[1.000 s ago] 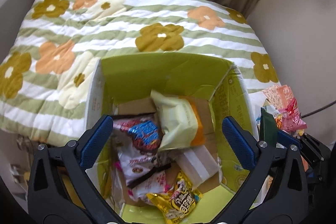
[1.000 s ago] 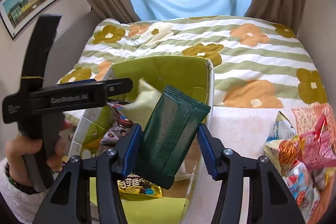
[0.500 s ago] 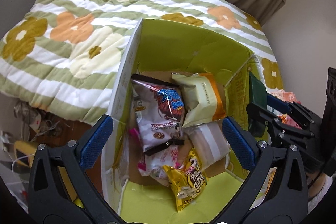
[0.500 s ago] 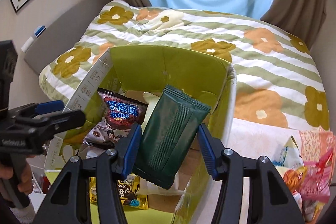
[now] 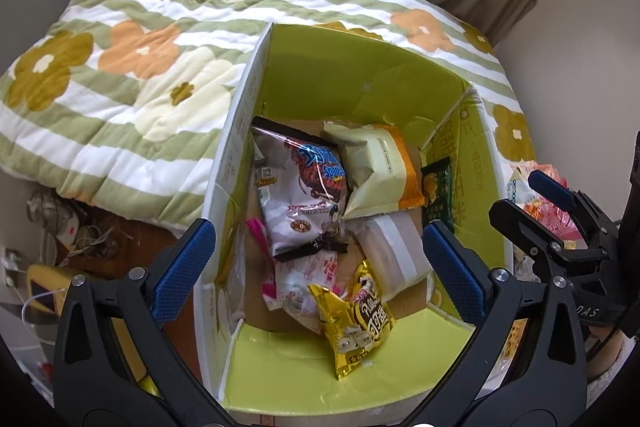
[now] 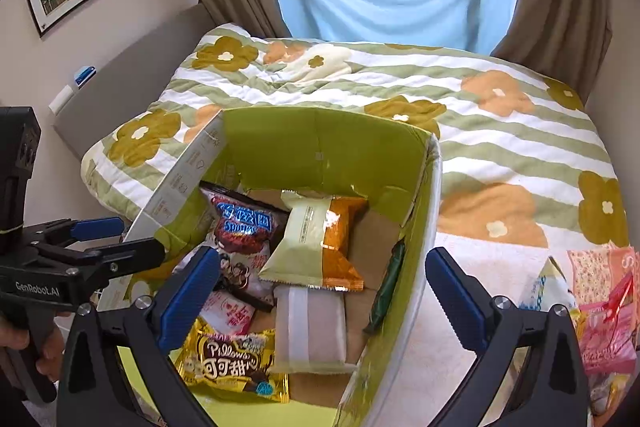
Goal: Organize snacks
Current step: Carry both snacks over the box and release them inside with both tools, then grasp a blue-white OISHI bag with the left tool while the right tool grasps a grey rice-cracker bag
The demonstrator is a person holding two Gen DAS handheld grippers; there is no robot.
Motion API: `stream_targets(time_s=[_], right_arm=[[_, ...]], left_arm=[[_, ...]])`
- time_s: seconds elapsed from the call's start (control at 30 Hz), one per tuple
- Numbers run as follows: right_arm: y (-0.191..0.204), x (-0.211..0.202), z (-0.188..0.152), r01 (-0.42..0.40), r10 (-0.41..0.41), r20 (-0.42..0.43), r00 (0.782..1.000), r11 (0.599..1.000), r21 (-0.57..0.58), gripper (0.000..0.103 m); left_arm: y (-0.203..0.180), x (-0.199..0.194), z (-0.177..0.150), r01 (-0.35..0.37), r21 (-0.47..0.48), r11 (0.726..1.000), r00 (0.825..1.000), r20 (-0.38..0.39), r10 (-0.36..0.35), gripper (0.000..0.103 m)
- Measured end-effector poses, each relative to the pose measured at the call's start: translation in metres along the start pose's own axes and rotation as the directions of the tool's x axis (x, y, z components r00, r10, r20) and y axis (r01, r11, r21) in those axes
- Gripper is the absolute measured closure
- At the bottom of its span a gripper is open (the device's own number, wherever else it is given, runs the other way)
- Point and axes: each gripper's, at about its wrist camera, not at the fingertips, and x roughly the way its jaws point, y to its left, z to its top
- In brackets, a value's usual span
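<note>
Snacks fill a tall cardboard box (image 6: 328, 151) with glossy lime-green inner walls and a plain brown floor, standing at the edge of a bed under a quilted, flower-printed blanket (image 6: 500, 131). Inside lie crinkly foil and plastic packs: a flat dark green packet (image 6: 386, 287) standing on edge against the box's right wall, a puffy cream-and-orange pouch (image 6: 316, 247), a shiny white bag with a blue and red label (image 5: 308, 195), a gold cocoa pillow pack (image 6: 228, 367), a translucent rectangular pack with pale bands (image 6: 310, 331) and a pink-and-white wrapper (image 5: 308, 275). The right claw (image 6: 322, 301) has just been opening; its ribbed blue pads stand wide apart above the box with nothing clamped between them, the green packet lying free below. The left claw (image 5: 320, 267) hangs over the box, its pads likewise spread wide and gripping nothing. More bright, crumpled packets (image 6: 600, 307) are heaped on the bed to the right of the box, outside it.
</note>
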Motion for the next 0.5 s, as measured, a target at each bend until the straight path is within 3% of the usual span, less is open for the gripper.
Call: stream_targets(time_s=[0.5], right_arm=[[0.000,-0.067,-0.025,0.017,-0.021,0.049,0.999,0.997,0.079,0.001]], left_arm=[[-0.030,-0.035,-0.025,0.082,0.092,0.992,0.996,0.035,-0.086,0.000]])
